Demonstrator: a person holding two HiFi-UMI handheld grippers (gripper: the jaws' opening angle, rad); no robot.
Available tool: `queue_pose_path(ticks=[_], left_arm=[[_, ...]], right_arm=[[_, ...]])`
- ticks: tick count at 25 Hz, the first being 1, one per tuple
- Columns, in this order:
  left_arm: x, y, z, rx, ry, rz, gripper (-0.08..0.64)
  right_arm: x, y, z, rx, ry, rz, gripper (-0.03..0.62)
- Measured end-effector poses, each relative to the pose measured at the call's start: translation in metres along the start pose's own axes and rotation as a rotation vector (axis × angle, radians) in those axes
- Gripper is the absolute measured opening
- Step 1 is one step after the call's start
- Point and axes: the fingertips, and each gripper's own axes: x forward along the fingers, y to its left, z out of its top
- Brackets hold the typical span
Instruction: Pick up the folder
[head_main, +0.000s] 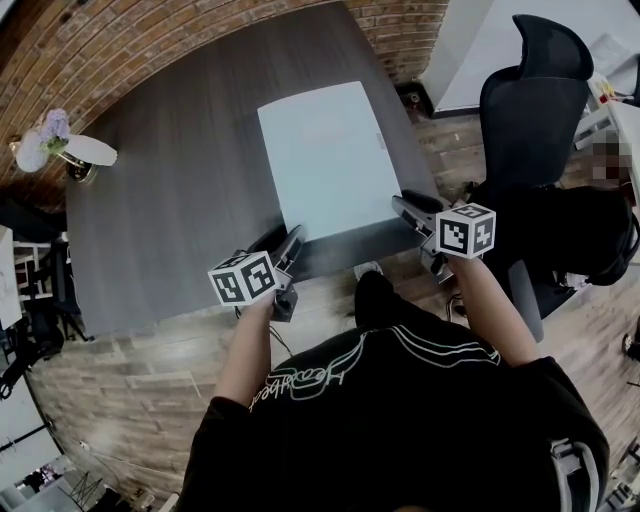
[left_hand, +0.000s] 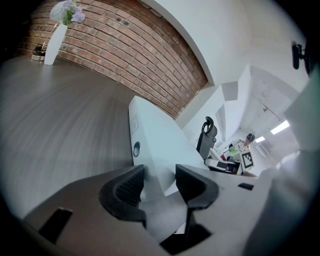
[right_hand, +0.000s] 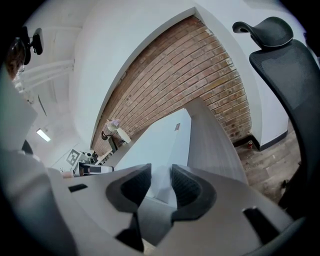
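Note:
A pale blue folder (head_main: 325, 160) lies flat on the dark wood table (head_main: 170, 210), its near edge close to the table's front edge. My left gripper (head_main: 291, 240) is at the folder's near left corner, and in the left gripper view the folder (left_hand: 160, 142) fills the gap of the left gripper (left_hand: 159, 181), with both pads against it. My right gripper (head_main: 405, 208) is at the near right corner. The right gripper view likewise has the folder's (right_hand: 160, 145) corner clamped in the right gripper (right_hand: 161, 182).
A white vase with flowers (head_main: 60, 148) stands at the table's far left corner by the brick wall (left_hand: 125, 55). A black office chair (head_main: 530, 100) is to the right of the table, close to my right arm. The wooden floor lies below the front edge.

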Motion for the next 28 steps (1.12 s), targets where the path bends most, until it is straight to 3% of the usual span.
queue_pose_path(ticks=[28], left_arm=[[-0.052,-0.027,-0.078,-0.005,0.040,-0.021,0.195]], right_arm=[[-0.056,0.036,-0.069,0.038,-0.019,-0.006,0.104]])
